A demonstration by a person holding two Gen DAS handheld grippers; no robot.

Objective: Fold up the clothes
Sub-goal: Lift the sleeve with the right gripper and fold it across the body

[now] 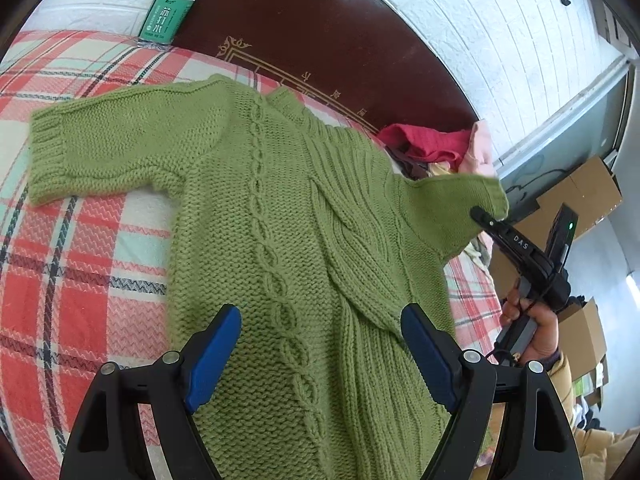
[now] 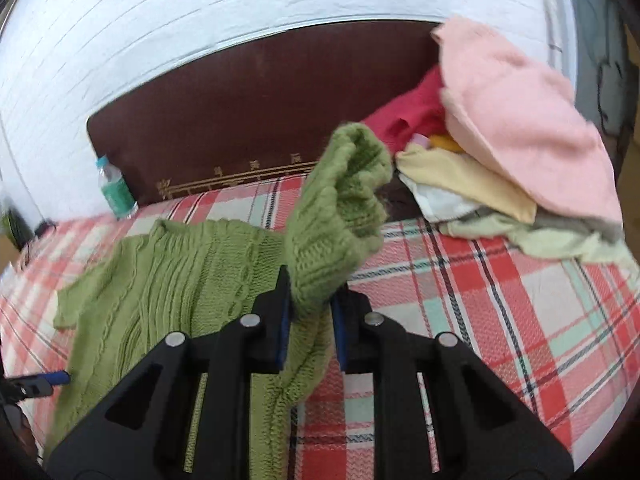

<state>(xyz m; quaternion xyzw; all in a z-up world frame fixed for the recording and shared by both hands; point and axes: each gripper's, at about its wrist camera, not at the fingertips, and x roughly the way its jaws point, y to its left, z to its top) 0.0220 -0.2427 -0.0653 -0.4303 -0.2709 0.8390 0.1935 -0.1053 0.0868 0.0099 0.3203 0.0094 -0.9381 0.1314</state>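
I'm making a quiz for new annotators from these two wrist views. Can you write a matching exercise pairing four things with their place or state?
Things:
1. green cable-knit sweater
2. clear plastic water bottle with green label
3. left gripper
4. fluffy pink garment

Places or states:
A. on top of the clothes pile
B. open above the knit
C. standing by the dark headboard
D. one sleeve pinched by the right gripper

Pairs: 1-D, 2-C, 3-B, 4-A

Green sweater [image 1: 304, 216]: hem cut off by the near edge, lower body hidden behind the left gripper [image 1: 320, 352]. Sleeve cuff [image 2: 340, 216] partly buried between the right gripper [image 2: 310, 320] pads (blurred too). Pile of clothes [image 2: 508, 160] smeared, lower garments covered. Bottle [image 1: 170, 6] label too small to read.
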